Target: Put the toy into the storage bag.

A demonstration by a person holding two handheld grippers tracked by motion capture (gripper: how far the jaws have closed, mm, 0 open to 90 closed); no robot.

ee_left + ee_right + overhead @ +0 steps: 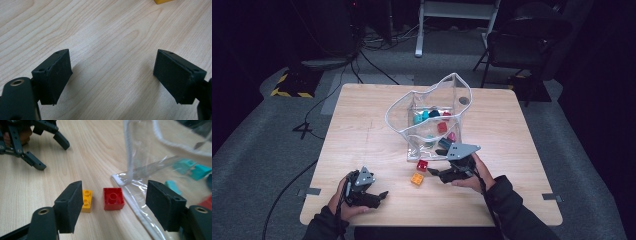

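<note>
A red brick (422, 165) and a yellow brick (417, 178) lie side by side on the wooden table (362, 135), just in front of a clear plastic bag (432, 110). My right gripper (434, 174) is low over the table and points at them. In the right gripper view its jaws (115, 203) stand open, with the red brick (113, 198) ahead between them and untouched, and the yellow brick (87, 201) by the left pad. My left gripper (381, 198) rests open near the front edge; its jaws (112, 72) have bare wood between them.
The bag (155, 170) stands open and holds several teal, red and dark bricks (432, 117). Its white-edged rim lies right beside the red brick. The left gripper (52, 155) shows far off in the right gripper view. A chair (522, 45) stands beyond the table.
</note>
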